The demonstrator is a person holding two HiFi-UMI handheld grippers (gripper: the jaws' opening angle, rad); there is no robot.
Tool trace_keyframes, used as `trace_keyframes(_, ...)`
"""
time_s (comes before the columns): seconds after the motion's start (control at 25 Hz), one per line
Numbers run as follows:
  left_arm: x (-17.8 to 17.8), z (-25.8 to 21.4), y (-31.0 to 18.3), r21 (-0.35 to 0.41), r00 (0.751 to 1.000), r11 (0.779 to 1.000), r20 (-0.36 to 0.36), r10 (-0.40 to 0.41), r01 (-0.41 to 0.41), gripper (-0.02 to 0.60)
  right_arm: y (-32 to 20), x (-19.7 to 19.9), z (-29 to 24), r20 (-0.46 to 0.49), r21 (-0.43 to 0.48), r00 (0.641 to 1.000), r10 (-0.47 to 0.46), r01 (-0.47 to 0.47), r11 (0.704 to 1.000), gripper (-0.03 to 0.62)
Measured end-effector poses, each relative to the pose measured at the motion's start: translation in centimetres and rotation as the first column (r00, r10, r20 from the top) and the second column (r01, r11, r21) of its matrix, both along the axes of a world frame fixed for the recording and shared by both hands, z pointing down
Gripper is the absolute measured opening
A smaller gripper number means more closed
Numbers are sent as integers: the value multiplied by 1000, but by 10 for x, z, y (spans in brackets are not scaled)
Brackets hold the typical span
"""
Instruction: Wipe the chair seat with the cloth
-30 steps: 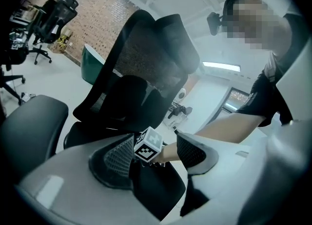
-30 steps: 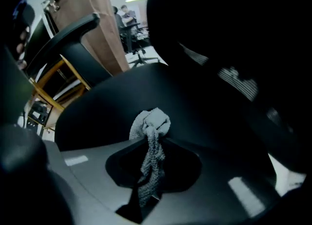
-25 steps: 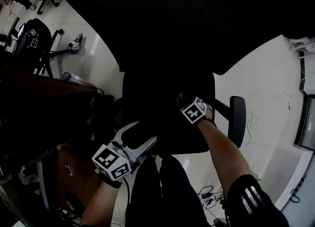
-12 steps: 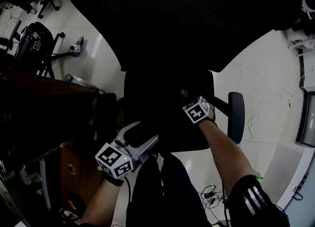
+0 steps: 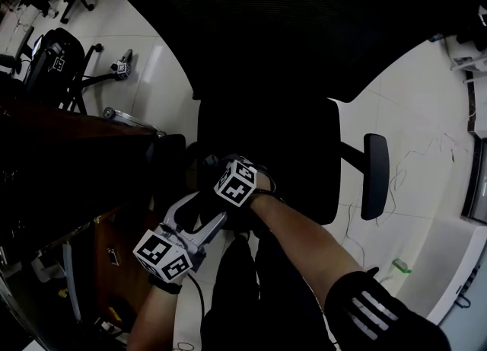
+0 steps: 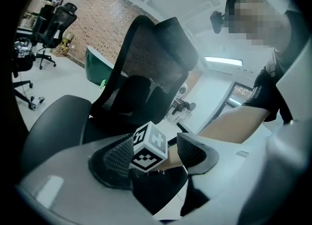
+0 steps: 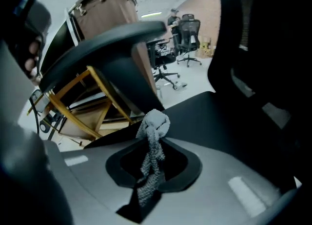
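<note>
The black office chair seat (image 5: 297, 151) lies under its big mesh backrest (image 5: 304, 22) in the head view. My right gripper (image 5: 217, 170), with its marker cube on top, is over the seat's front left part. It is shut on a grey knitted cloth (image 7: 152, 133), whose bunched end sticks out past the jaws onto the seat (image 7: 209, 116). My left gripper (image 5: 204, 211) stands open just in front of the seat's left front corner, nothing between its fingers. In the left gripper view the right gripper's cube (image 6: 148, 147) shows beyond the open left gripper (image 6: 156, 153).
The chair's right armrest (image 5: 374, 174) sticks out over the white tiled floor; the left armrest (image 7: 107, 48) hangs close above the cloth. A dark wooden desk (image 5: 68, 144) stands at the left. Other chairs (image 5: 53, 60) and floor cables (image 5: 403, 174) lie further off.
My right gripper has swept with the cloth from the seat's right side across to its front left, close to the left gripper. The left gripper has dropped slightly and stays open.
</note>
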State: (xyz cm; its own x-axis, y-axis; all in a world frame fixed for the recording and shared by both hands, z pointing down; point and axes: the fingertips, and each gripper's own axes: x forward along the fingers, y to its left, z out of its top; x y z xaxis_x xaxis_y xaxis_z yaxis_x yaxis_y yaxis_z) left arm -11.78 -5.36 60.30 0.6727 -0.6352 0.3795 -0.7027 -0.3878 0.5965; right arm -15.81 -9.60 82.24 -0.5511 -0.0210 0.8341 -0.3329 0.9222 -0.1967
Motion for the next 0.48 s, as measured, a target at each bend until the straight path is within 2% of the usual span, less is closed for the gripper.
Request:
trace_keyframes(0.12,1,-1,3,7,1000,1000,0,5,-5,304,16,1,20,-46,-4,997,-69,69,998,52)
trace_keyframes(0.2,4,0,6,3,1000,1000,-2,11,-11,304,22,12,28,-62,-4,995,-81,81,997,52)
trace_keyframes(0.32,12,5,13,-14,999,1000,-21,25,-25,304,20,49,37,-107,-10,994,-32,31,999,52)
trace_keyframes(0.48,35,7,22,-29,996,997,-57,68,-69,305,17,133,45,-190,-25,980,65,-71,997,52)
